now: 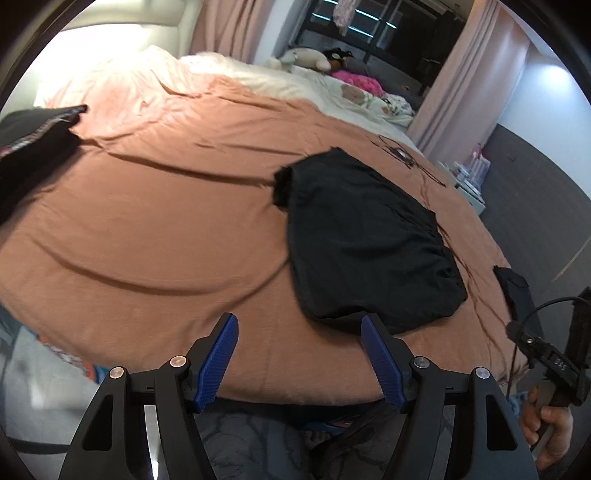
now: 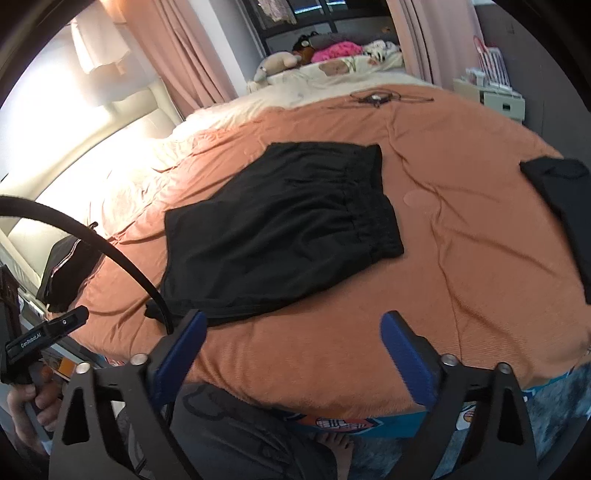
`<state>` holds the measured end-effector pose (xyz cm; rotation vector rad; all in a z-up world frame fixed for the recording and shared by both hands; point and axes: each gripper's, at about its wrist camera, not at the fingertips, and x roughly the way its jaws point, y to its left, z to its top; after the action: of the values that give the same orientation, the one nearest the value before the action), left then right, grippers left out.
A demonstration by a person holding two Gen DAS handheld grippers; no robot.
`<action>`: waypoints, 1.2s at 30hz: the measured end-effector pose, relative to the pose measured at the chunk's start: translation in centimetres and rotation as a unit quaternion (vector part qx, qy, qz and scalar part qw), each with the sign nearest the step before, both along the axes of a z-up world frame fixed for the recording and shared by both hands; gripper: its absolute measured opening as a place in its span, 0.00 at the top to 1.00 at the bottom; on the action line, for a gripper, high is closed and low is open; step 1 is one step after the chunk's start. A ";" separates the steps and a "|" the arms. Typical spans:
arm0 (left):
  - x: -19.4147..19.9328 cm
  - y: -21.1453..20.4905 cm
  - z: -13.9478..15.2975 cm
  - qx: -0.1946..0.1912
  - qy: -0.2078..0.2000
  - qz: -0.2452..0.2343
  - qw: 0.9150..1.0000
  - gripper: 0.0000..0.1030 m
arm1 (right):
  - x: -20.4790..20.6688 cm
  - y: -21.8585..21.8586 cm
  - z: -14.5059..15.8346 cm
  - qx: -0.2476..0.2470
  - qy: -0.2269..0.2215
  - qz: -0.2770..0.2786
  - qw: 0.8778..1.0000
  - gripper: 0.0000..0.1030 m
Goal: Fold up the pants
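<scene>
Right wrist view: bed (image 2: pixel 461 258) bears black pants (image 2: pixel 280 229), lying flat just beyond the wide-spread, empty right gripper (image 2: pixel 291 343). Left gripper (image 1: pixel 299 350), equally wide and empty, has them ahead, rightward.

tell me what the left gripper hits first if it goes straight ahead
Probably the orange bedcover: the open left gripper points across bare cover, with the black pants just right of its line. Depth is unclear.

A wide bed (image 2: pixel 461 258) is covered by an orange-brown sheet. Pink curtains (image 2: pixel 177 48) are hung beside a dark window (image 1: pixel 373 26). A cream padded headboard (image 2: pixel 140 110) is brightly lit.
</scene>
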<state>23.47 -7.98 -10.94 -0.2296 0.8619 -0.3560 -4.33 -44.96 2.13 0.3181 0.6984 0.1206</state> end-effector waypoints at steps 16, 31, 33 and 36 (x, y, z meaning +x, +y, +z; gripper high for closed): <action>6.0 -3.7 -4.1 -0.029 0.086 0.043 0.995 0.31 | 2.8 -1.9 -1.9 0.017 0.030 -0.018 0.999 0.09; 4.8 -3.3 -6.5 -0.103 0.180 0.073 0.975 0.39 | 5.0 -2.6 -3.6 0.040 0.040 -0.012 0.998 0.09; 4.2 -3.6 -6.8 -0.132 0.194 0.064 0.970 0.41 | 5.4 -2.9 -3.7 0.049 0.038 -0.010 0.998 0.09; 3.9 -4.5 -7.0 -0.151 0.198 0.055 0.967 0.54 | 5.8 -3.6 -4.1 0.064 0.037 -0.012 0.997 0.09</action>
<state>27.38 -12.46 -17.91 -0.6449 1.1825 -0.3424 1.52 -48.52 -2.01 0.4546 0.7614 0.1323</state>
